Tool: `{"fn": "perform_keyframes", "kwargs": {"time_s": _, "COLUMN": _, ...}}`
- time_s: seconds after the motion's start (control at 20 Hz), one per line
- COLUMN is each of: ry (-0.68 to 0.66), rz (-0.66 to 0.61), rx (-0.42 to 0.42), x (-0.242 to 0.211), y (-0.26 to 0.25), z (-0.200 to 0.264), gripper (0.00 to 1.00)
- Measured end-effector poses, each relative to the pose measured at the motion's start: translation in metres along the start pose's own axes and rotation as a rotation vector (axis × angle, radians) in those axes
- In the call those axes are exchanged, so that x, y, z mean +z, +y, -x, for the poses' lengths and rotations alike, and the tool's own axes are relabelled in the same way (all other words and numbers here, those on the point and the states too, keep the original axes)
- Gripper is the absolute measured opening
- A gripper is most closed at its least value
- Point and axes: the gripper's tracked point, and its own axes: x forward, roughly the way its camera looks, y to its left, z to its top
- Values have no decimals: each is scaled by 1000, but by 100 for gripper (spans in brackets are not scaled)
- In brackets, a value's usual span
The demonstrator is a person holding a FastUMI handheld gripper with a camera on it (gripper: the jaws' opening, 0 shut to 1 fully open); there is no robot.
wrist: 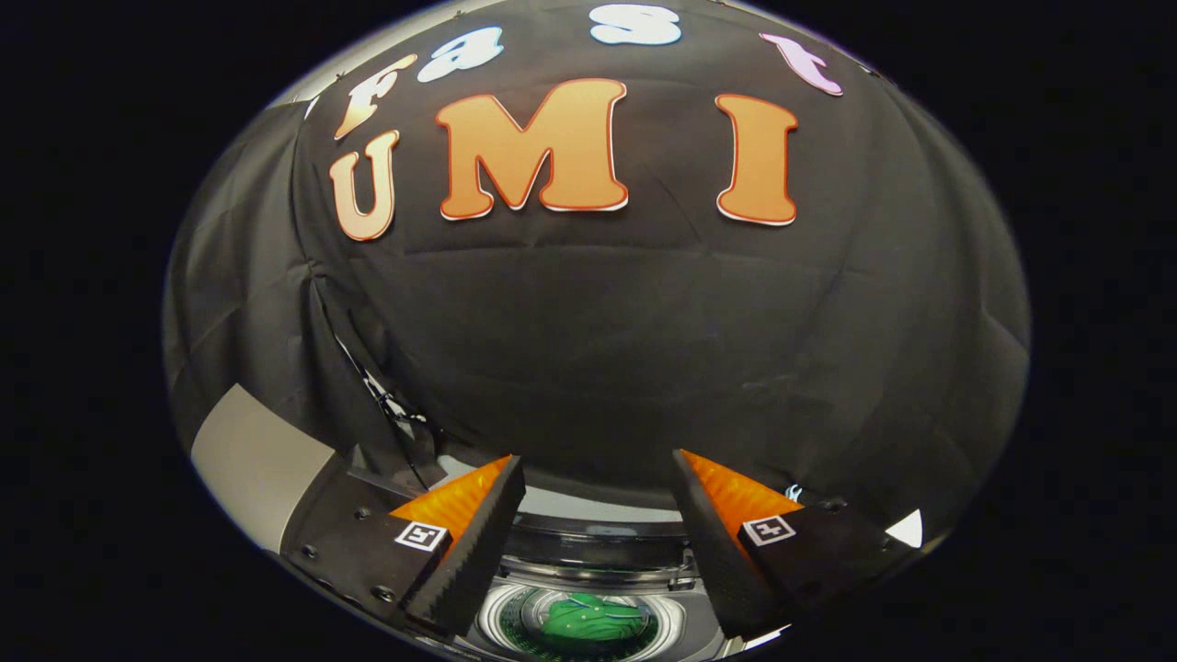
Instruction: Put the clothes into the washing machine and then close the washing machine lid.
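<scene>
A green garment (593, 618) lies crumpled inside the drum of the washing machine (588, 542), seen from above between and below my fingers. My gripper (596, 469) hangs above the machine's open top with its fingers spread wide apart and nothing between them. The machine's rim and dark back edge run just beyond the fingertips. The lid cannot be made out.
A grey panel (253, 460) stands to the left of the machine. A thin cable (391, 405) hangs down along the cloth wall behind the left finger. The cloth wall rises close behind the machine.
</scene>
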Motion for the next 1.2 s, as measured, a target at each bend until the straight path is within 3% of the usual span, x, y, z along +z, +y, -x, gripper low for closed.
{"fn": "perform_keyframes", "kwargs": {"time_s": 0.45, "ry": -3, "rz": -88, "rx": 34, "x": -13, "y": 2, "z": -3, "gripper": 100}}
{"fn": "perform_keyframes", "kwargs": {"time_s": 1.2, "ry": -56, "rz": -46, "rx": 44, "x": -40, "y": 8, "z": 41, "gripper": 100}}
